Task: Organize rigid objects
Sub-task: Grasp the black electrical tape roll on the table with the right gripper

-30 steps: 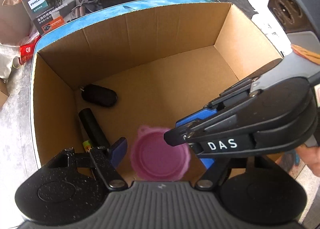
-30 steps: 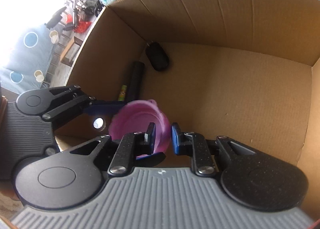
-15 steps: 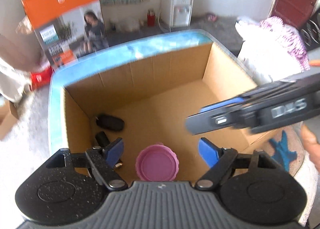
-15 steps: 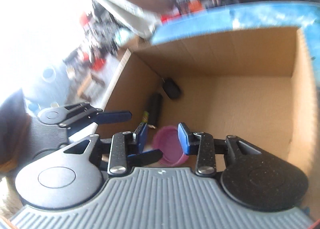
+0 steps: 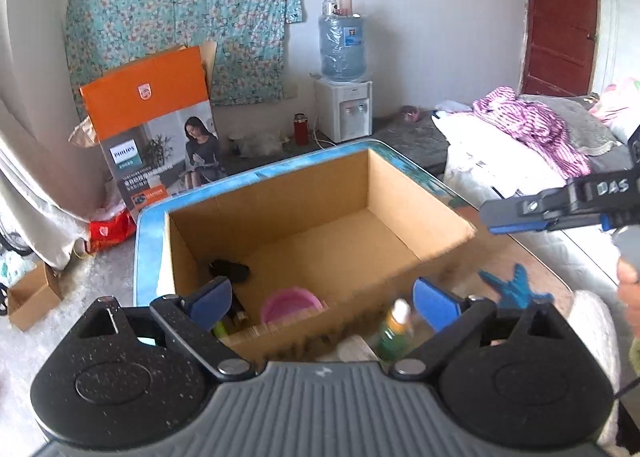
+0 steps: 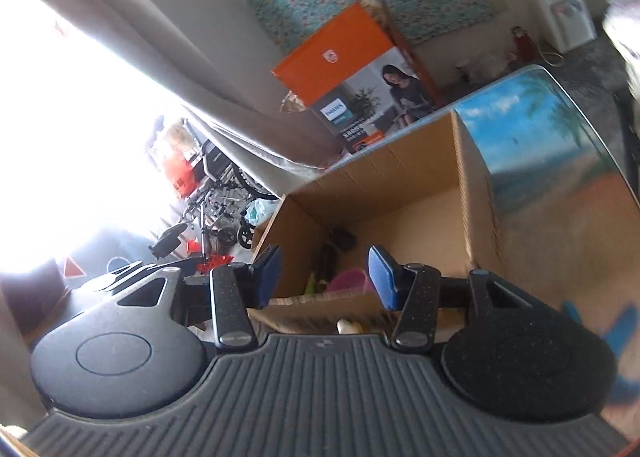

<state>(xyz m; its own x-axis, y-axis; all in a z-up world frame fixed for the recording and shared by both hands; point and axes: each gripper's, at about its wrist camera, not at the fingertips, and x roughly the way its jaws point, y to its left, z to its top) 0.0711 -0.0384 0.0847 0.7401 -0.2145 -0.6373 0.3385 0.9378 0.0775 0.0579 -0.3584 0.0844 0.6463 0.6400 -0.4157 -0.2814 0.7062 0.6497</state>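
1. While both tools are raised above the near edge of the cardboard box [image 5: 320, 225], the left hand-held gripper [image 5: 322, 303] has its blue pads spread wide and nothing is between them.
2. The right hand-held gripper [image 6: 324, 275] is also wide apart and empty; its view is tilted, so the room looks slanted.
3. From the left wrist view, the right hand-held gripper enters from the right edge, level, above the right side of the box, and it is cut off by the frame. A small part of the person's hand [image 5: 628, 281] shows under it.
4. Inside the box, the pink bowl [image 5: 290, 307] lies on the floor of the box close to the near wall, which hides its lower part.
5. To the left of the bowl there is a black cylinder [image 5: 236, 303], mostly covered by the left pad, and behind it a black oval object [image 5: 230, 269] near the left wall.
6. A small yellow-green item [image 5: 220, 329] is visible at the near left corner; I cannot tell what it is.
7. Outside the box, just in front of the near wall, a green bottle [image 5: 394, 333] stands, but it is blurred.
8. The box rests on a bench [image 5: 532, 257] with a printed beach picture; a blue starfish shape [image 5: 516, 289] is on its surface, to the right of the box.
9. Behind the bench stands an orange Philips carton [image 5: 160, 125] and a water dispenser [image 5: 344, 97].
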